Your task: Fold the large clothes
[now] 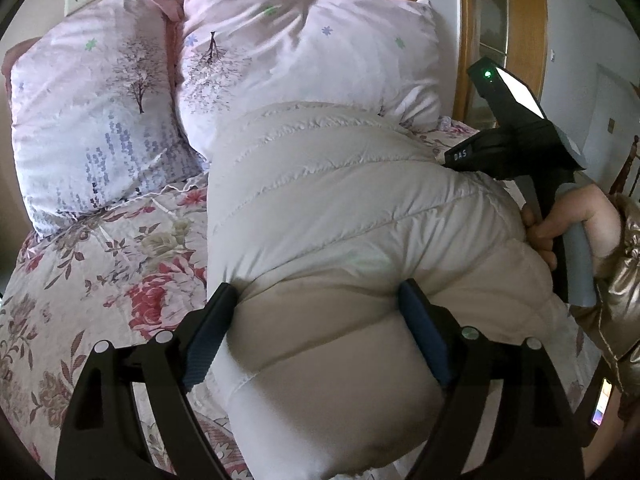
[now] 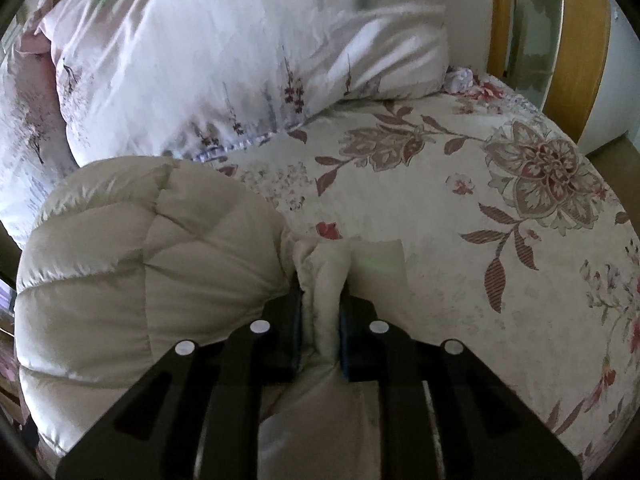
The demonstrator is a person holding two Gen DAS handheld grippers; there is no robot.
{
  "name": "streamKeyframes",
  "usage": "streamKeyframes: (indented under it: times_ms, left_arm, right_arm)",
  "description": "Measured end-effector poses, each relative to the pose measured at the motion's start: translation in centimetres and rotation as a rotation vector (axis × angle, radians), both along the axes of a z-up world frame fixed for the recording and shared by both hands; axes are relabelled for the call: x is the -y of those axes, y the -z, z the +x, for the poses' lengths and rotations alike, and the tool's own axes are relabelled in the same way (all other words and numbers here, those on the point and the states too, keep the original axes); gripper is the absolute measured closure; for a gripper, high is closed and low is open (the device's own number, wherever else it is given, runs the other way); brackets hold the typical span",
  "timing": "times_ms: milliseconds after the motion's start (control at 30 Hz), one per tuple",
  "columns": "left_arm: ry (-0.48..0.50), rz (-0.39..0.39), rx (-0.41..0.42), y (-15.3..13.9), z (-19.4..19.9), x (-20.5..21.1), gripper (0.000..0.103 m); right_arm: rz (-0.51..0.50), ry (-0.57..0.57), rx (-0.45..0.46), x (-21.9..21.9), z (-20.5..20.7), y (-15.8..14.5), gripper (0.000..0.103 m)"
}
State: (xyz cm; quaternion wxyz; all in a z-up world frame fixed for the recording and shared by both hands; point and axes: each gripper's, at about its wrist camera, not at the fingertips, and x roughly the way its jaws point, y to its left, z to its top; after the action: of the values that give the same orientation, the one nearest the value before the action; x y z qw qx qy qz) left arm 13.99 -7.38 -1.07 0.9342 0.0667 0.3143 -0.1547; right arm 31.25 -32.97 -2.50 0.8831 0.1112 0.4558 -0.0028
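Note:
A puffy beige down jacket (image 1: pixel 340 208) lies folded on the flowered bedspread (image 1: pixel 80 280). My left gripper (image 1: pixel 316 292) straddles its near bulge with the jaws wide apart. The padding fills the gap and touches both blue pads (image 1: pixel 424 336), and I see no firm pinch. In the right wrist view my right gripper (image 2: pixel 322 292) is shut on a narrow fold at the edge of the jacket (image 2: pixel 120 280), low over the bedspread (image 2: pixel 480 240). In the left wrist view the right gripper's black body (image 1: pixel 520 136) points into the jacket's far right side, with a person's hand (image 1: pixel 568 216) on its handle.
Two pale pink pillows (image 1: pixel 100 120) (image 1: pixel 300 60) lean at the head of the bed, one close behind the jacket. A wooden frame with glass (image 2: pixel 560 40) stands beyond the bed's far right corner. A gold padded sleeve (image 1: pixel 616 280) is at the right edge.

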Motion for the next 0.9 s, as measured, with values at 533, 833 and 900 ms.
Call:
streamKeyframes:
  times_ms: [533,833,900]
  left_arm:
    - [-0.016,-0.063,-0.031,-0.4,-0.5,-1.5,0.016]
    - [-0.066,-0.046,0.010,-1.8,-2.2,-3.1,0.016]
    - [-0.073,-0.036,-0.002,-1.5,-2.0,-3.1,0.016]
  right_arm:
    - [0.058,-0.006,0.043,2.1,-2.6,-1.9,0.051]
    - [0.122,-0.165,0.209,1.3,-14.8,-5.3,0.062]
    - [0.118,-0.211,0.214,0.5,-16.8,-4.7,0.064]
